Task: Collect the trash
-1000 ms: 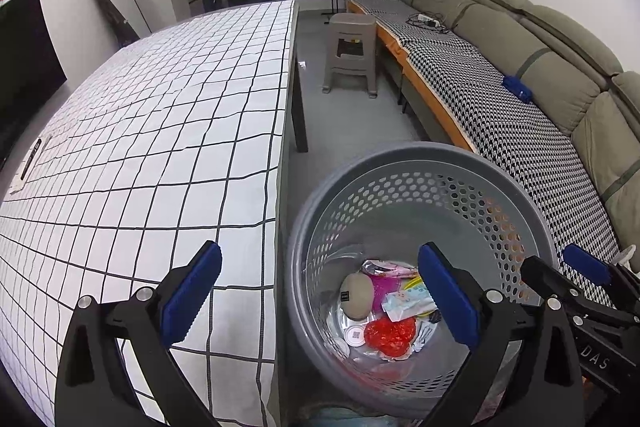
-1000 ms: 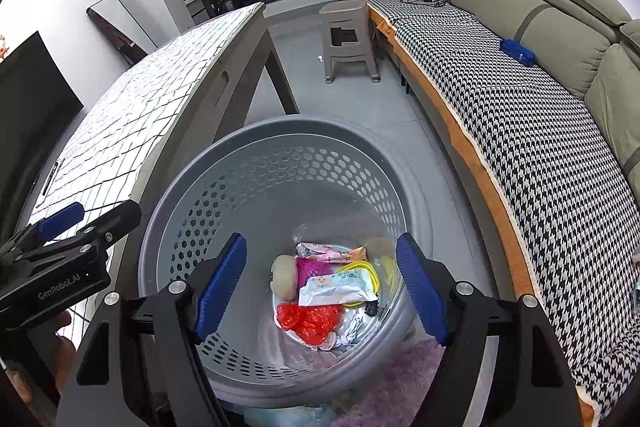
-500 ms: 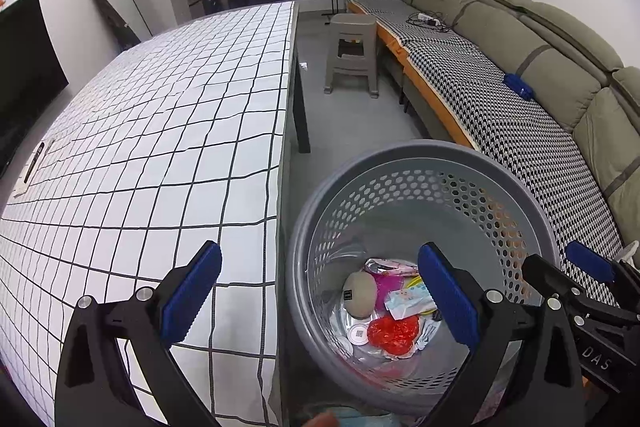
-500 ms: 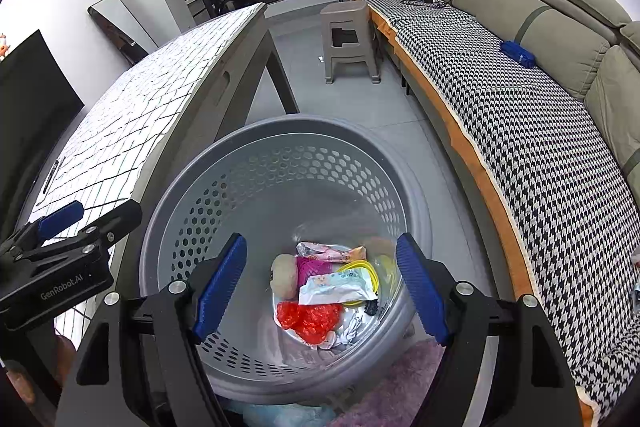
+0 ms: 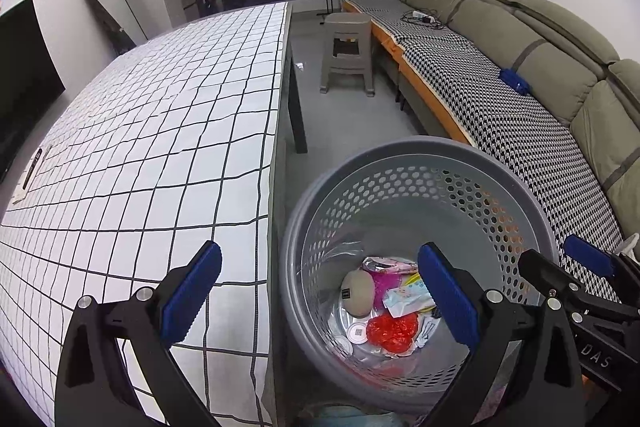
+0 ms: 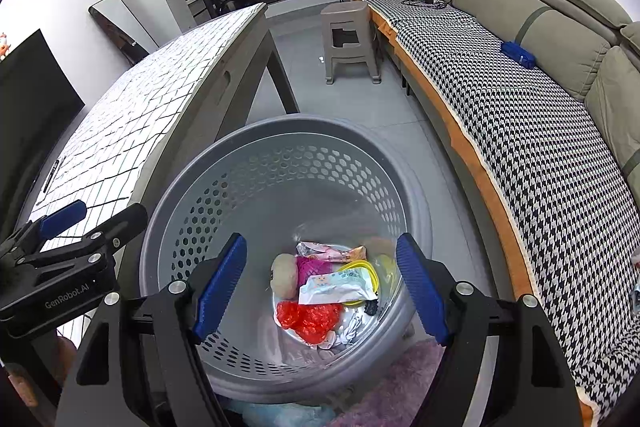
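A grey perforated trash basket stands on the floor between the table and the sofa. In it lie several pieces of trash: a red crumpled wrapper, a beige round object, a white and blue packet and pink wrappers. My left gripper is open and empty, above the table edge and the basket rim. My right gripper is open and empty, above the basket.
The table with a white black-grid cloth is at the left; a dark pen lies near its far left edge. A grey stool stands ahead. A sofa with a houndstooth cover runs along the right.
The left gripper has risen and pulled back a little, so the basket sits lower in its view. The right gripper has hardly moved. Both stay open and empty.
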`<state>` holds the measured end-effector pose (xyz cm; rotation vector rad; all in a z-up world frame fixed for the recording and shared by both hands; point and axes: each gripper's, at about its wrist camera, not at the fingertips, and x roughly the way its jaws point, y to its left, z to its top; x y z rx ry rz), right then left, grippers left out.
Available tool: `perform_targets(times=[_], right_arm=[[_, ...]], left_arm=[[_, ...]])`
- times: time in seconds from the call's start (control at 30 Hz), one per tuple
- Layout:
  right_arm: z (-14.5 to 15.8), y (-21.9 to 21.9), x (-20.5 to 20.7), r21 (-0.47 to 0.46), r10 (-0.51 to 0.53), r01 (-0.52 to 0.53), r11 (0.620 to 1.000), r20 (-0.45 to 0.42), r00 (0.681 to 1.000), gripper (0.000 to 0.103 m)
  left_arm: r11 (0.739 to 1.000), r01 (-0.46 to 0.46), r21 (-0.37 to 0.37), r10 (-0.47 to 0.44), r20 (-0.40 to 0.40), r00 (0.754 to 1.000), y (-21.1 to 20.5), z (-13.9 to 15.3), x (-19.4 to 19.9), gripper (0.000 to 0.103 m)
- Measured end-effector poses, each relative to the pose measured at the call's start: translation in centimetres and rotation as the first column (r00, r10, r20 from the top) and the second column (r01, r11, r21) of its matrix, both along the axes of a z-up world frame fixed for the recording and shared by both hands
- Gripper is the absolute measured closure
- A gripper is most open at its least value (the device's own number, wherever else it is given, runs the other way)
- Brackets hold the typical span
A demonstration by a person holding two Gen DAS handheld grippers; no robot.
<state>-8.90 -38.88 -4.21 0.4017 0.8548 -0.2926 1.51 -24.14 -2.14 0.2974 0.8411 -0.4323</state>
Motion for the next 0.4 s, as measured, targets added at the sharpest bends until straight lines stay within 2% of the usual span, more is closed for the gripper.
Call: perform_targets(times=[0.4], right_arm=[[-0.06,0.01,-0.04,0.001,0.0,0.0,1.0,-0.001,1.0,0.029]], left_arm=[[1.0,0.0,-0.003,0.0,-0.013,1.0,0.17,-0.23,0.12,0.006]])
